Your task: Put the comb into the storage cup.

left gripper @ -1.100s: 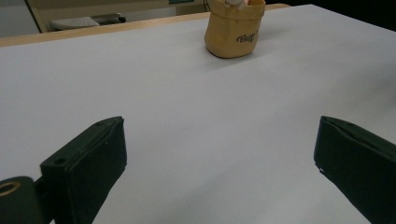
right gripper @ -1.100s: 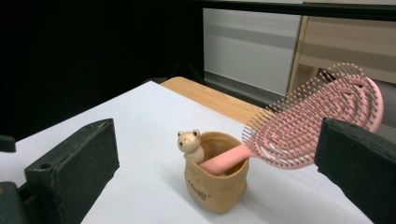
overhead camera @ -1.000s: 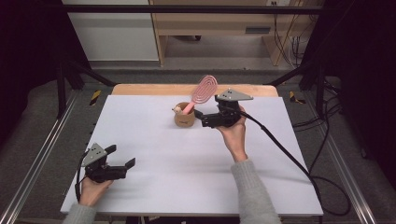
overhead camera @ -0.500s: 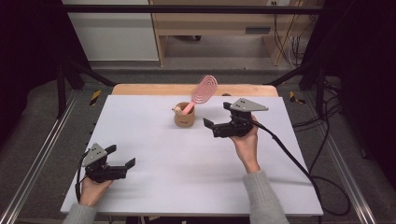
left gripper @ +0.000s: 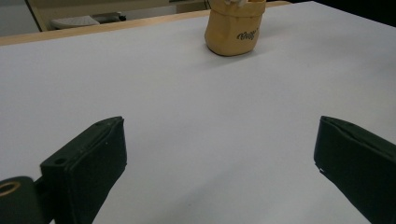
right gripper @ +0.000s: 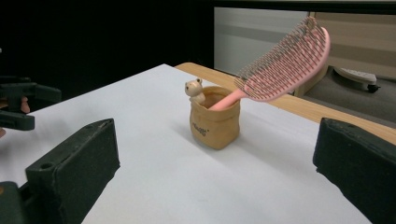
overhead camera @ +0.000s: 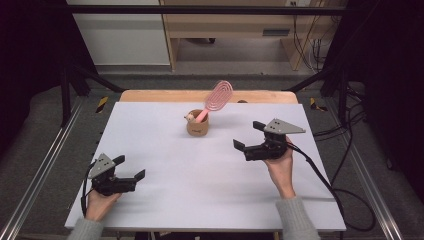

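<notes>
I see the pink brush [overhead camera: 218, 96] standing handle-down in the small tan pot [overhead camera: 197, 125] at the far middle of the table [overhead camera: 165, 200], its head leaning up and to the right. My right gripper [overhead camera: 249, 138] hangs to the right of the pot, apart from it, jaws wide and empty. My left gripper [overhead camera: 131, 169] sits near the left corner, also spread with nothing in it. I judge the brush light and stiff, its plastic a bit slick, its bristles springy. I would pinch the bare neck just above the rim, not the bristles. The pot looks soft and light and may tip.
</notes>
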Motion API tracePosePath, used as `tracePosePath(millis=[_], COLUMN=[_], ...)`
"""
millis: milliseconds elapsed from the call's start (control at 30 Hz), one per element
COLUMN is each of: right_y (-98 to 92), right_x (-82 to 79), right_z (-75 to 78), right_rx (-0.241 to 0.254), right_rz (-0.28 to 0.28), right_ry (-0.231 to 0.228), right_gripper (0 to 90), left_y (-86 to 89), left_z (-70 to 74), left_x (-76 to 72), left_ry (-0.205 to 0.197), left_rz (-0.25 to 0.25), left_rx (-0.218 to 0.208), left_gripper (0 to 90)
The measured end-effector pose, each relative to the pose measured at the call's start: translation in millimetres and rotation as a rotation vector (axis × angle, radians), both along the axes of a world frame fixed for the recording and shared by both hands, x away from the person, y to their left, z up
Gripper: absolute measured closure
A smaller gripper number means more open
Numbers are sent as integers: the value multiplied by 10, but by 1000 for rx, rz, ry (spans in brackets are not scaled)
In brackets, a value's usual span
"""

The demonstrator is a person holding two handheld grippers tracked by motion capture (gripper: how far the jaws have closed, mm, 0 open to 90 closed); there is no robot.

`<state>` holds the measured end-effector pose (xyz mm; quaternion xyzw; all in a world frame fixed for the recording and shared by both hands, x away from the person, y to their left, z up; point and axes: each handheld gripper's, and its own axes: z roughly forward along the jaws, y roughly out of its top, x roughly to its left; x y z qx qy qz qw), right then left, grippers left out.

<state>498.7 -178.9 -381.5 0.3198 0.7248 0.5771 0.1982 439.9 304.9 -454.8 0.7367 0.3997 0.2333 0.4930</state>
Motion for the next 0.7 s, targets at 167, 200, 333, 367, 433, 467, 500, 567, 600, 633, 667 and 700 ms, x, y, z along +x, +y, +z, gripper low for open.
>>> tracePosePath(millis=[167, 200, 333, 367, 433, 467, 500, 567, 600, 633, 667, 700], right_y=[-162, -193, -309, -337, -392, -419, -445, -498, -523, -547, -573, -599], right_x=[-68, -82, -134, -146, -164, -172, -181, -201, -211, -219, -227, -234], right_z=[-116, -141, -249, -274, -328, -351, -374, -421, -444, -470, -493, -514], right_rx=[11, 13, -2, -5, -1, -1, -3, -6, -12, -16, -20, -21], right_rz=[-7, -8, -14, -18, -21, -19, -18, -16, -16, -18, -15, -16], right_ry=[11, 14, 21, 27, 35, 42, 44, 47, 51, 50, 53, 58], right_gripper=[11, 11, 11, 12, 12, 12, 12, 12, 12, 12, 12, 12], left_y=[-2, -3, -5, -6, -8, -8, -8, -6, -7, -9, -10, -12], left_z=[1, 0, -2, -2, 0, 1, 1, 2, 2, 2, 2, 2], left_x=[-1, -2, 0, -1, -3, -4, -5, -5, -5, -6, -6, -6], left_ry=[-1, 0, 1, 1, 0, -2, -4, -4, -4, -5, -6, -6], left_rz=[0, 0, -2, -2, -3, -2, -2, -3, -3, -4, -4, -4], left_rx=[0, 0, 6, 6, 6, 4, 3, 2, 2, 2, 3, 4], left_gripper=[25, 25, 24, 24, 24, 25, 25, 25, 25, 24, 24, 25])
